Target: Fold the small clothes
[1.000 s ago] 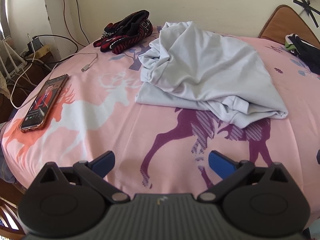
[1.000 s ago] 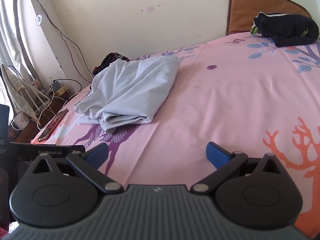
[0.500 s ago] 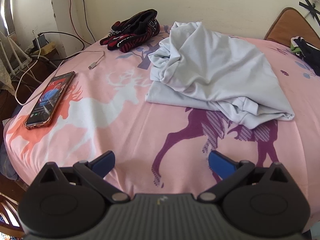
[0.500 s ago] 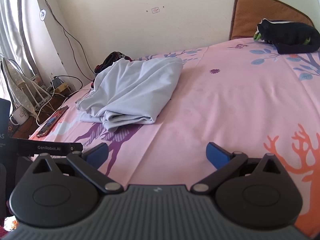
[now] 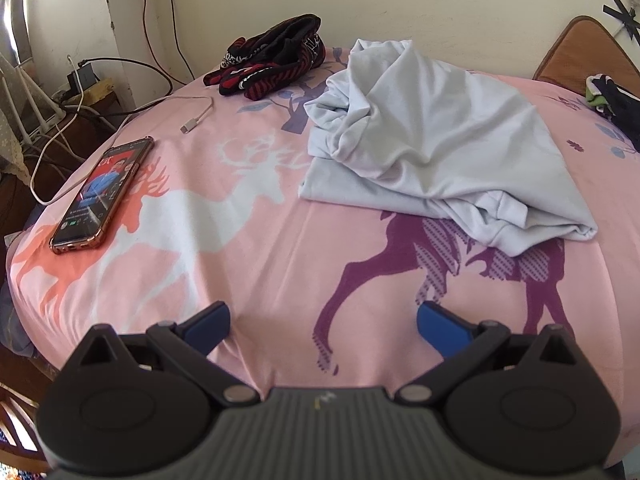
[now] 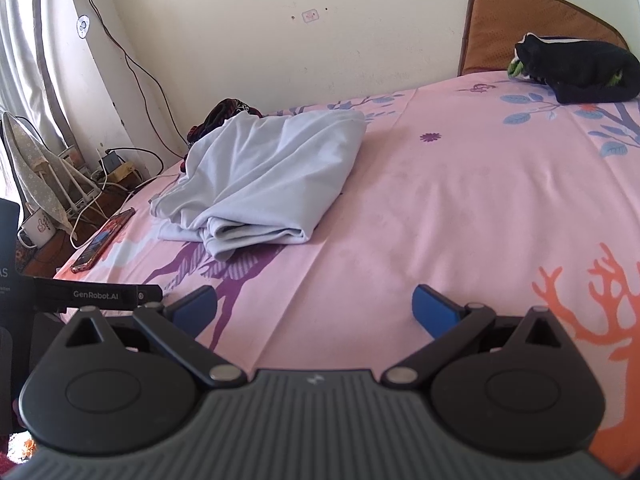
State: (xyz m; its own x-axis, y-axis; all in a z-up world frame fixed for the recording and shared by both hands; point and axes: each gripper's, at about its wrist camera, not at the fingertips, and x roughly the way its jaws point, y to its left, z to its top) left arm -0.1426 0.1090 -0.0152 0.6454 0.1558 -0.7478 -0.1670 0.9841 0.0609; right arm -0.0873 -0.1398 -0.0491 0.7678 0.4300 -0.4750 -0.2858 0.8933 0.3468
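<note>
Both grippers, left gripper [image 5: 323, 322] and right gripper [image 6: 314, 307], spread empty, one pale shirt [image 5: 436, 140], one phone [image 5: 103, 192]

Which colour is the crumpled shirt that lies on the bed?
Very pale blue-grey, plain, with no print. The shirt shows best in the left wrist view.

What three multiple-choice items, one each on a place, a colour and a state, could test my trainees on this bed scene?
1. Where does the phone lie?
A. on the bedsheet, left of the shirt
B. on the shirt
C. on the floor

2. What colour is the crumpled shirt?
A. red
B. pale blue
C. green

3. How is the left gripper?
A. shut on the shirt
B. shut, empty
C. open, empty

Answers: 1 A, it rests on the sheet's deer print; 2 B, its cloth is pale blue; 3 C, its fingers stand apart over bare sheet.
</note>
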